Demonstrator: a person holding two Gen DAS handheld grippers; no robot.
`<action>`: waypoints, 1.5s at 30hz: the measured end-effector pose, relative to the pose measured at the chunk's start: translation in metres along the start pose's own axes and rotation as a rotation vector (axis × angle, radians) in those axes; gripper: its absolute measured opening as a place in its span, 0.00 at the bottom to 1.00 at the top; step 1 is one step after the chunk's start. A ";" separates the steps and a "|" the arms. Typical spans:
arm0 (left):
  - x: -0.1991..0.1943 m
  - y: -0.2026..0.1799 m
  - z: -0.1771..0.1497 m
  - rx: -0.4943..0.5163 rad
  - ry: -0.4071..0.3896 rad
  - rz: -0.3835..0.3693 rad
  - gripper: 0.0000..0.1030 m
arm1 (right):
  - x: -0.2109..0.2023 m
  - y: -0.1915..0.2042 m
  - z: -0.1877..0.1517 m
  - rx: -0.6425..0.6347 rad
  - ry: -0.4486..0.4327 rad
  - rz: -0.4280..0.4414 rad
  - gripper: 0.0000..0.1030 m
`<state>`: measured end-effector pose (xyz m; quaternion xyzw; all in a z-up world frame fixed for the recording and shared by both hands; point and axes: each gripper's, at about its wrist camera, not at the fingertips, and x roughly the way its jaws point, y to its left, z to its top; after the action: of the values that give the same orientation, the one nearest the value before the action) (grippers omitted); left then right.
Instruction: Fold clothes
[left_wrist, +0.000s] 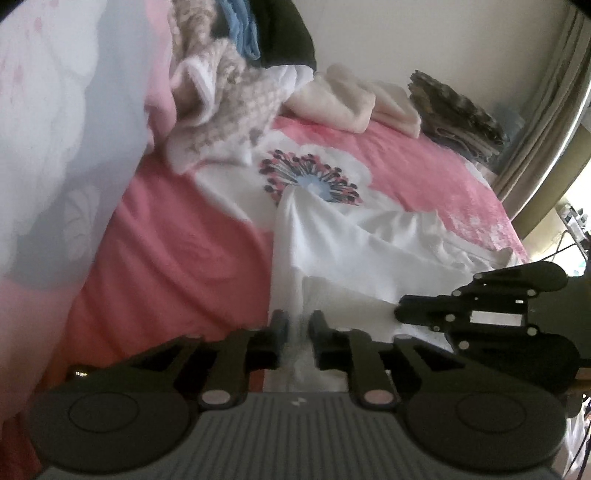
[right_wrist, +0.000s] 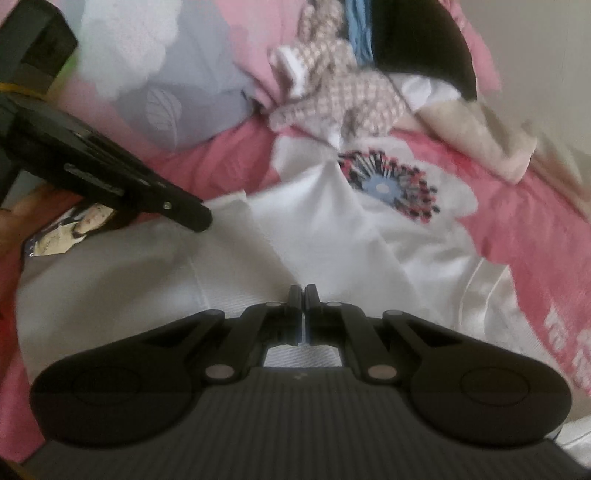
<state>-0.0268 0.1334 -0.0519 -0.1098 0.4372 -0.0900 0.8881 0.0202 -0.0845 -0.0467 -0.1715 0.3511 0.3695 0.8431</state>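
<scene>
Step in hand, by my reading: a fold or a repositioning of the white garment (left_wrist: 343, 236) on the pink bed cover (left_wrist: 177, 251), with both tools engaged at its near edge. How many folds it already carries cannot be settled; the cloth is creased and bunched, not flat.

Left tool (left_wrist: 297, 334): jaws part-closed with a strip of white cloth running up between them, so it reads as grasping the garment's near edge, loosely. Right tool (right_wrist: 303, 308): jaws pressed together, a thin sliver of cloth between the pads, clenched on the same garment.

Position: the garment lies directly ahead of and beneath both tools, and reaches to the printed flower (right_wrist: 388, 188) on the bed cover, overlapping its near side. Beyond the flower sits a loose heap of clothes (left_wrist: 221, 110); to the heap's right, folded stacks (left_wrist: 354, 101).

Next move calls for both grips held firm and moved together, keeping the edge taut so the cloth does not slip from the looser left grip.
</scene>
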 end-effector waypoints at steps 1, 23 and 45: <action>0.001 0.000 0.000 0.000 0.005 0.001 0.37 | 0.000 0.000 0.000 0.001 -0.005 -0.002 0.00; 0.006 -0.029 -0.009 0.170 -0.033 0.175 0.36 | -0.152 -0.067 -0.111 0.572 -0.022 -0.191 0.21; 0.005 -0.046 -0.017 0.301 -0.068 0.258 0.36 | -0.105 -0.060 -0.106 0.005 0.239 -0.145 0.13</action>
<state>-0.0396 0.0856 -0.0532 0.0778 0.3989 -0.0361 0.9130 -0.0353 -0.2353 -0.0430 -0.2373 0.4367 0.2837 0.8200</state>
